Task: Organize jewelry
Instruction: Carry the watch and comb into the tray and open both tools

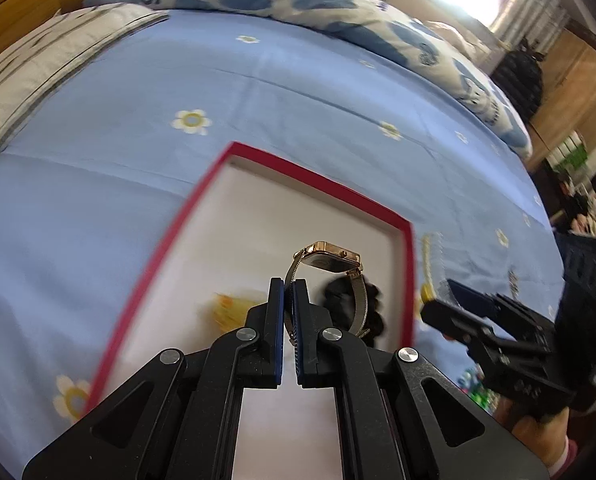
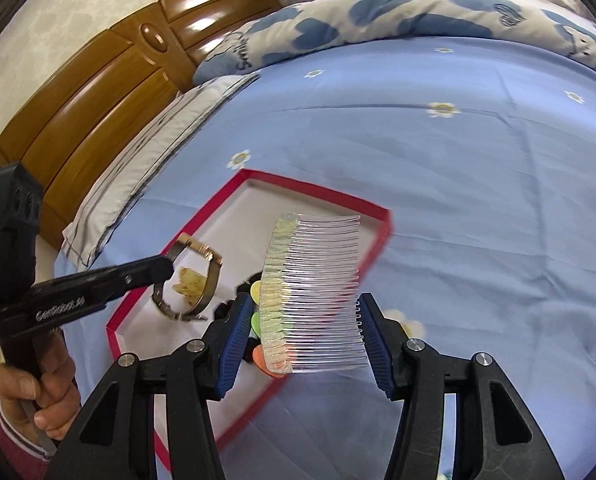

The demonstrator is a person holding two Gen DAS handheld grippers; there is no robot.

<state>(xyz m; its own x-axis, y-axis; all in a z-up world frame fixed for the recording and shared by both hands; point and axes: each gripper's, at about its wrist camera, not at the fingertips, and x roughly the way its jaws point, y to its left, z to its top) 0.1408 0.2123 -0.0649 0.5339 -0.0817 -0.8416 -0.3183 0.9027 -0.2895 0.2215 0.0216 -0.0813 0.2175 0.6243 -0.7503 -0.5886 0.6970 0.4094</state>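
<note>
- The bed (image 2: pixel 478 184) wears a light blue sheet dotted with small white-and-yellow flowers.
- A shallow red-rimmed tray (image 2: pixel 330 192) with a white floor lies on it at centre.
- A striped pillow (image 2: pixel 145 168) rests at ten o'clock from the tray.
- A rumpled heart-print quilt (image 2: pixel 378 12) lies along twelve o'clock.

1. The left gripper (image 1: pixel 289 292) rises from the bottom centre of the left wrist view, angled downward, its blue-padded jaws pinched together on a thin mesh strap.
2. In the right wrist view the left gripper reaches in from the left edge, and the left hand (image 2: pixel 37 392) grips its handle at lower left, a pink sleeve at the wrist.
3. The right gripper (image 2: pixel 304 320) fills the bottom centre of its own view, jaws about half apart, pads against the two ends of a clear comb.
4. The right hand (image 1: pixel 538 436) shows at lower right of the left wrist view.
</note>
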